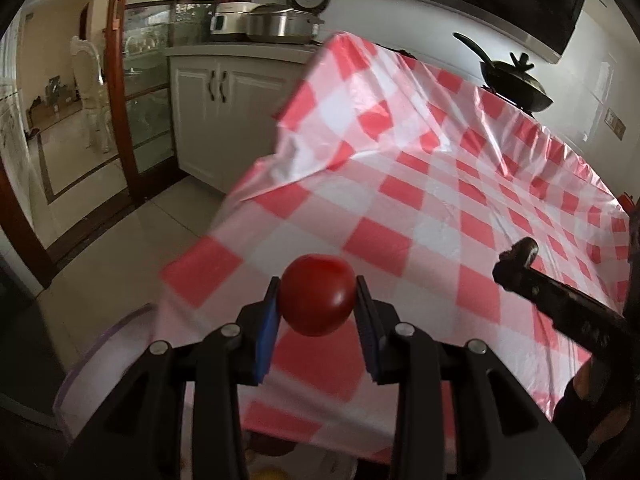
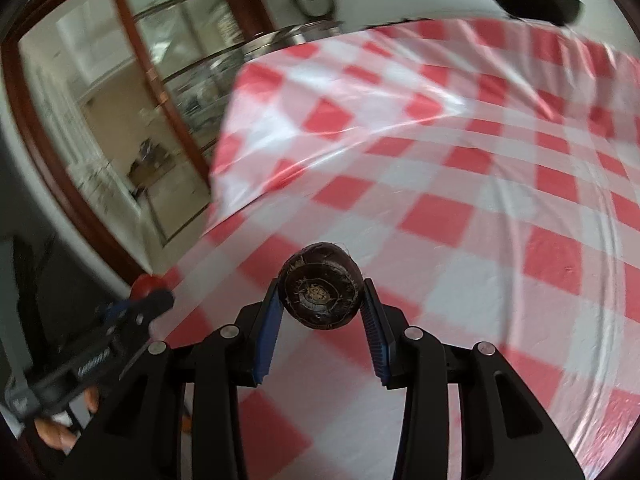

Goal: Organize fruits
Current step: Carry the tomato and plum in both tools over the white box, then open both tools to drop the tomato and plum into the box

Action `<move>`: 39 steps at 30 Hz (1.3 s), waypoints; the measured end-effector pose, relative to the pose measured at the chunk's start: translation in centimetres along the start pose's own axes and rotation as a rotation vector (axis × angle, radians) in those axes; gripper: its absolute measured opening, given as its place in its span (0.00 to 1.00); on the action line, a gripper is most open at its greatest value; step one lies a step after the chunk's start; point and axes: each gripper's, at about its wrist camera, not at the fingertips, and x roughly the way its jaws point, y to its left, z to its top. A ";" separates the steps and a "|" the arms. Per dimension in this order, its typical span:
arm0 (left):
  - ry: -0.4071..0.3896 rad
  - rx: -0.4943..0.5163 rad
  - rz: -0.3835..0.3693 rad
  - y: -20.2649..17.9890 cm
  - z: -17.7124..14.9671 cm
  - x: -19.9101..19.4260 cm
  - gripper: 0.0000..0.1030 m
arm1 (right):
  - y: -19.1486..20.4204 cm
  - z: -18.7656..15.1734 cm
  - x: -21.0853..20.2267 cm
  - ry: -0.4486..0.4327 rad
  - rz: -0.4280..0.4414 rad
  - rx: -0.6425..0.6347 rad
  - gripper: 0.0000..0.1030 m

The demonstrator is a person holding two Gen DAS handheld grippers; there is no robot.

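Left wrist view: the left gripper is clamped on a red tomato, its blue pads pressing both sides of the fruit. The tomato hangs above the near edge of a red-and-white checked tablecloth that spreads ahead and to the right of the fingers. To the right of the fingers, the tip of the right gripper pokes in, over the cloth. Far ahead and right, a dark wok sits past the cloth's far edge. Ahead and left stands a white cabinet with steel pots on top.

Right wrist view, rather blurred: the right gripper is clamped on a dark, round, purple-brown fruit, held between its blue pads above the checked tablecloth. To the left of the fingers and lower, the left gripper appears with the tomato at its tip, a hand behind it. The wok lies far ahead to the right
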 end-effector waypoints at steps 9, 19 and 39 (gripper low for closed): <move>0.008 -0.057 0.059 4.9 -2.0 -1.9 0.35 | 7.6 -2.8 -0.2 0.040 0.092 -0.192 0.38; 0.102 -0.178 0.134 11.3 -7.3 -1.4 0.35 | 15.3 -8.4 1.5 0.143 0.175 -0.478 0.38; 0.223 -0.238 0.259 15.2 -14.0 1.5 0.35 | 17.8 -15.6 7.9 0.381 0.113 -0.658 0.38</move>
